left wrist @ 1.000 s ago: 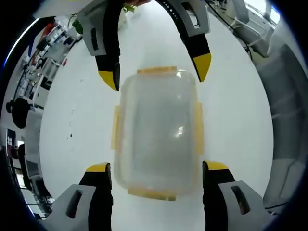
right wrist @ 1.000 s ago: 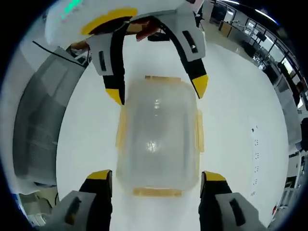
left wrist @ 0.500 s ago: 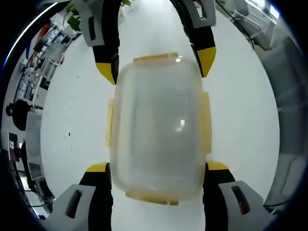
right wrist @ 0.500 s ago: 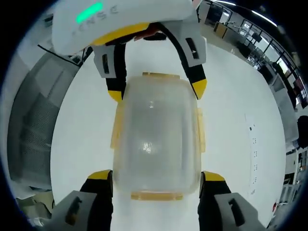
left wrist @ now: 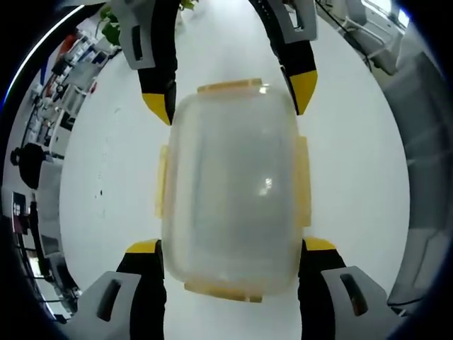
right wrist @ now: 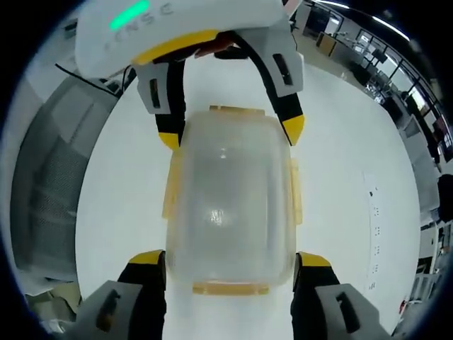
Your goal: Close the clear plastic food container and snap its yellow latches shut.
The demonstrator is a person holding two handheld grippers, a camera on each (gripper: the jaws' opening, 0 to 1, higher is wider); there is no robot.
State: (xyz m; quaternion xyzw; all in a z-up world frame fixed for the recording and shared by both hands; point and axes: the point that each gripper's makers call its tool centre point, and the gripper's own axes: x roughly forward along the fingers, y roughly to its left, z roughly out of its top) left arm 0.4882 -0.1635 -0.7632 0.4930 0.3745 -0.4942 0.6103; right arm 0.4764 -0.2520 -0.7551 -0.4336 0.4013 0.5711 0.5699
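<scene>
The clear plastic container (left wrist: 230,184) lies lid-up on the white table (left wrist: 113,177), with a yellow latch (left wrist: 302,180) sticking out on each of its four sides. My left gripper (left wrist: 231,246) is open, and its yellow-tipped jaws straddle the container's near end. Opposite it, my right gripper (left wrist: 230,99) is open around the far end. In the right gripper view the same container (right wrist: 230,198) lies between the right gripper (right wrist: 229,258) at the bottom and the left gripper (right wrist: 231,134) at the top. I cannot tell whether the latches are snapped down.
The white table (right wrist: 354,163) spreads wide on both sides of the container. A grey panel (left wrist: 421,142) stands beyond one table edge, seen also as the grey panel (right wrist: 49,177). Office desks and a green plant (left wrist: 110,32) are far off.
Over the last second both grippers came closer to the container, so their jaws now flank its two ends. In the last half second nothing has visibly moved.
</scene>
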